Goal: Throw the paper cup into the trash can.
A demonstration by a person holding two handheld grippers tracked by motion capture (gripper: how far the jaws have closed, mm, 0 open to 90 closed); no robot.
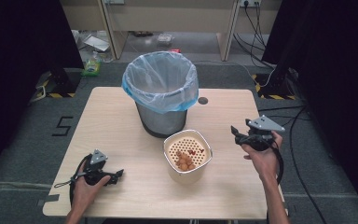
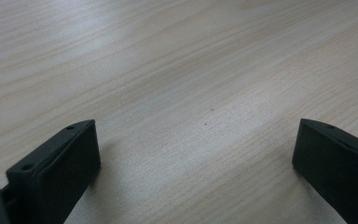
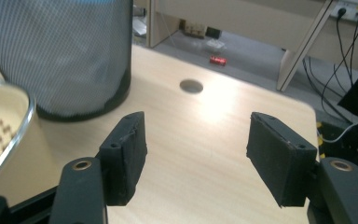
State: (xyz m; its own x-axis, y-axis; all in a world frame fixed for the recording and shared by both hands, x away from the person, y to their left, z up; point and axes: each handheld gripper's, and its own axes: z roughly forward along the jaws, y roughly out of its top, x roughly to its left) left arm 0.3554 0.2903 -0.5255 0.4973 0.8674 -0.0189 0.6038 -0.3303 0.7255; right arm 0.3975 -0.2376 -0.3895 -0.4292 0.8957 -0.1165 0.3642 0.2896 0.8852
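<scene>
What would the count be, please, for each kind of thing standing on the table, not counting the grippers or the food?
Bins: 1
Baskets: 1
Total: 2

Pale wooden bench (image 1: 121, 126) with round cable hole (image 1: 203, 100) toward 12 o'clock, grey carpeted floor (image 1: 23, 154) all round, black curtains (image 1: 18, 42) at 9 and 3 o'clock, light wooden desk legs (image 1: 227, 30) at 12 o'clock, black cables (image 1: 254, 23) trailing at 1 o'clock
</scene>
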